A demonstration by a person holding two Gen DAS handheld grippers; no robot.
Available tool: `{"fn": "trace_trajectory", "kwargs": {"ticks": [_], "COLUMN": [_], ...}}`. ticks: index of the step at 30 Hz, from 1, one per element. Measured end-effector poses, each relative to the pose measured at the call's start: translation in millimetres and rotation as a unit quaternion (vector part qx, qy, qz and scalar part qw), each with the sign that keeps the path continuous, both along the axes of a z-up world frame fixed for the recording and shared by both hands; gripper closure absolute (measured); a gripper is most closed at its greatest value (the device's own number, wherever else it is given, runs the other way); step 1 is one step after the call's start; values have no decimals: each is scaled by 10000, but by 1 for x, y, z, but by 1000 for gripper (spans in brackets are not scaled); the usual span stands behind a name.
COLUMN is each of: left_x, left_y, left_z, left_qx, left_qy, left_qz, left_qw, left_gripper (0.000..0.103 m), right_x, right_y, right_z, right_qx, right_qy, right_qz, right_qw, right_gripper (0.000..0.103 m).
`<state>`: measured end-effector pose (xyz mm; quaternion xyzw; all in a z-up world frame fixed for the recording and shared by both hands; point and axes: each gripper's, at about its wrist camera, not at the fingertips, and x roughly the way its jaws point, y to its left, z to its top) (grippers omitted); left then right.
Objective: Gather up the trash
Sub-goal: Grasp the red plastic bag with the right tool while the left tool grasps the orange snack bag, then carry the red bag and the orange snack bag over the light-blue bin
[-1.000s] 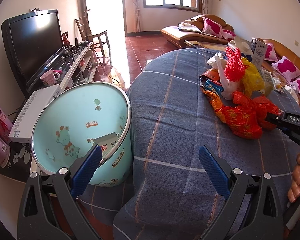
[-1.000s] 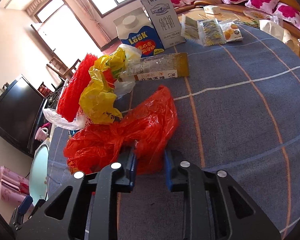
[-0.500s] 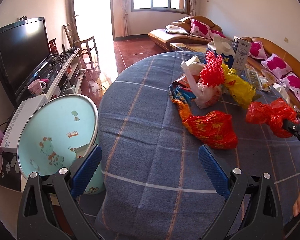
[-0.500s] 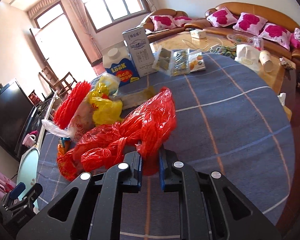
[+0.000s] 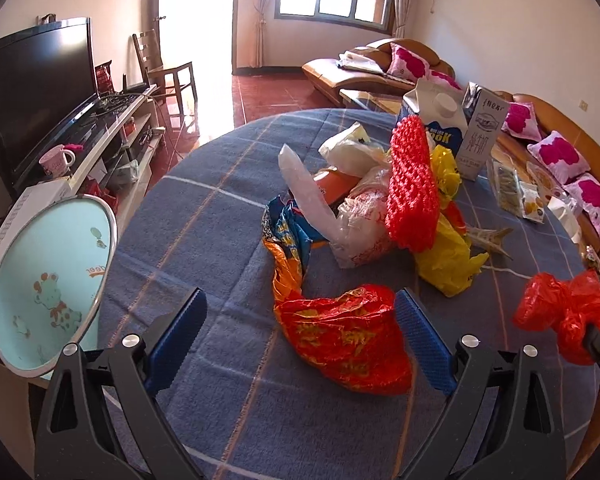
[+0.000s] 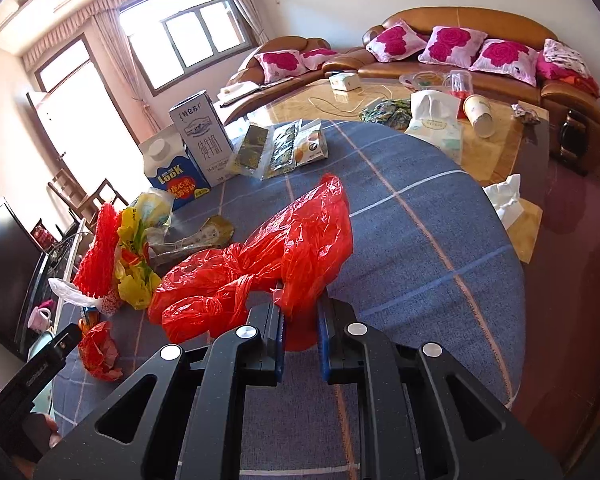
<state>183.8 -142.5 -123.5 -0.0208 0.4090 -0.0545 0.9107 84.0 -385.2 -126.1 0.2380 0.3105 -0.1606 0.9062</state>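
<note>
Since a second ago, the mint-green bin (image 5: 48, 292) has slid from the centre to the left edge of the left wrist view, and the printed red foil bag (image 5: 340, 340) now lies between the left gripper (image 5: 298, 344) fingers (image 5: 420, 340), which are closing, untouched by either pad. The right gripper (image 6: 300, 338) stays clenched on a crinkled red plastic bag (image 6: 284, 252), lifted off the blue checked desk (image 6: 420, 240). Behind, at centre, heap a red foam net (image 5: 412, 184), a yellow bag (image 5: 448, 256), clear film and two milk cartons (image 5: 456, 132).
</note>
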Motion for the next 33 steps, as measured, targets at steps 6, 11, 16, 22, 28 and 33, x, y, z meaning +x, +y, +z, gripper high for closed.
{"fn": "trace_trajectory", "kwargs": {"ticks": [6, 11, 16, 22, 28, 33], "left_x": [8, 4, -15, -38, -56, -63], "left_y": [12, 18, 29, 51, 73, 95], "left_z": [-16, -15, -8, 2, 15, 20], "left_qx": [-418, -330, -235, -138, 5, -28], "left_qy": [477, 383, 156, -89, -426, -468], "left_qz": [94, -80, -225, -246, -204, -109], "left_qw": [9979, 9987, 9993, 9996, 9989, 9988], "left_gripper": [47, 66, 71, 71, 71, 71], "right_x": [-4, -4, -9, -16, -20, -19], "right_y": [2, 2, 8, 21, 41, 65], "right_z": [2, 0, 5, 15, 20, 25], "right_qx": [2, 37, -35, -189, -281, -416], "right_qy": [-22, 18, -87, -250, -330, -356], "right_qz": [29, -2, -37, 16, 219, 482], "right_qw": [10000, 10000, 9999, 9995, 9988, 9973], "right_gripper": [89, 89, 89, 89, 89, 89]}}
